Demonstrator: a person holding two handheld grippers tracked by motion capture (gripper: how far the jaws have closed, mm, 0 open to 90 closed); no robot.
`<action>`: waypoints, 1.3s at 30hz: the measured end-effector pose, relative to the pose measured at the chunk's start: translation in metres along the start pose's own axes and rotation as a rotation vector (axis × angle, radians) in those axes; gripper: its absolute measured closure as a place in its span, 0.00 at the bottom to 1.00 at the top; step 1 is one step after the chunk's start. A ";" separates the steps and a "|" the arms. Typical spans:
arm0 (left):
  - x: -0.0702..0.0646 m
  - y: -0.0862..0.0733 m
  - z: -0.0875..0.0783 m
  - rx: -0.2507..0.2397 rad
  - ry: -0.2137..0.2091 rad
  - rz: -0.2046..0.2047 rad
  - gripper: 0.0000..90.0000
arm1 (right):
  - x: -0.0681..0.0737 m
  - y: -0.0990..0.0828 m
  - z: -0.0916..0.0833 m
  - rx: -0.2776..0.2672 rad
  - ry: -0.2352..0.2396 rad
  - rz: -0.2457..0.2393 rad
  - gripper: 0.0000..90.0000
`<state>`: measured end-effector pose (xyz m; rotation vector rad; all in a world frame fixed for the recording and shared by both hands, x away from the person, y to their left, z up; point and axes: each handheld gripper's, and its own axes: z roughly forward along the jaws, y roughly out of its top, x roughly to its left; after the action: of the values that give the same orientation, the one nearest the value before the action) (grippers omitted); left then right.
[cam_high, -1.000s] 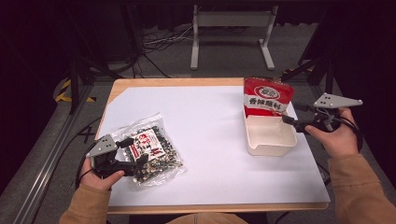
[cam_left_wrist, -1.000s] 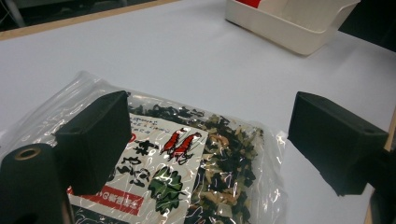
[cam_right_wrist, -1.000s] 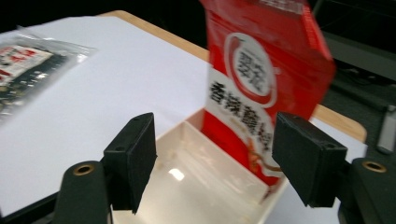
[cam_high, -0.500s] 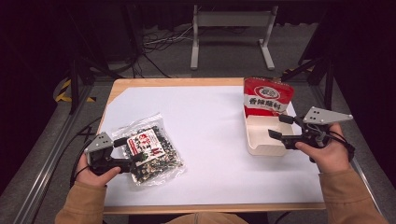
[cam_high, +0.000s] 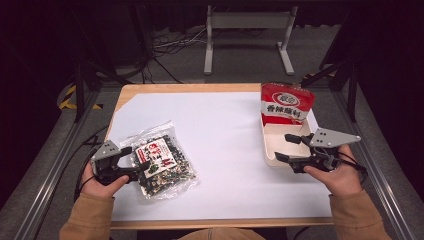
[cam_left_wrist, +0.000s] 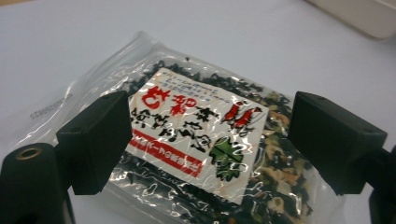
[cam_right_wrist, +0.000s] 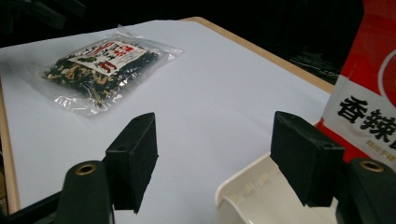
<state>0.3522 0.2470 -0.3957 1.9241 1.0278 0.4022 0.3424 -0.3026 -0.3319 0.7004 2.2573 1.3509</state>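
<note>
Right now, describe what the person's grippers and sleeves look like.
Each gripper is black with two blocky, square-ended jaws. The left gripper and the right gripper each carry a grey three-cornered plate on top with small dark holes, and a black cable trails back from each. In the gripper views, a round brass-coloured hole shows at the jaw bases. Both sleeves are tan-brown with ribbed cuffs.

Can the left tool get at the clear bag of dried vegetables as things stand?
Probably yes. The left tool is open right at the clear bag, jaws spread to either side of its label, and nothing lies between them.
</note>
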 end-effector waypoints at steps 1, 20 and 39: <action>0.002 0.000 0.002 -0.009 0.013 0.001 0.15 | 0.001 -0.001 0.002 0.003 0.001 -0.001 0.35; 0.044 0.012 0.000 -0.059 0.108 -0.073 0.15 | 0.004 -0.010 0.022 0.025 0.034 0.013 0.35; 0.088 -0.004 0.031 0.011 0.181 -0.215 0.14 | 0.007 -0.011 0.029 0.031 0.046 0.012 0.34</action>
<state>0.4226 0.3002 -0.4261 1.7887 1.3424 0.4534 0.3519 -0.2828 -0.3555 0.7009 2.3181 1.3535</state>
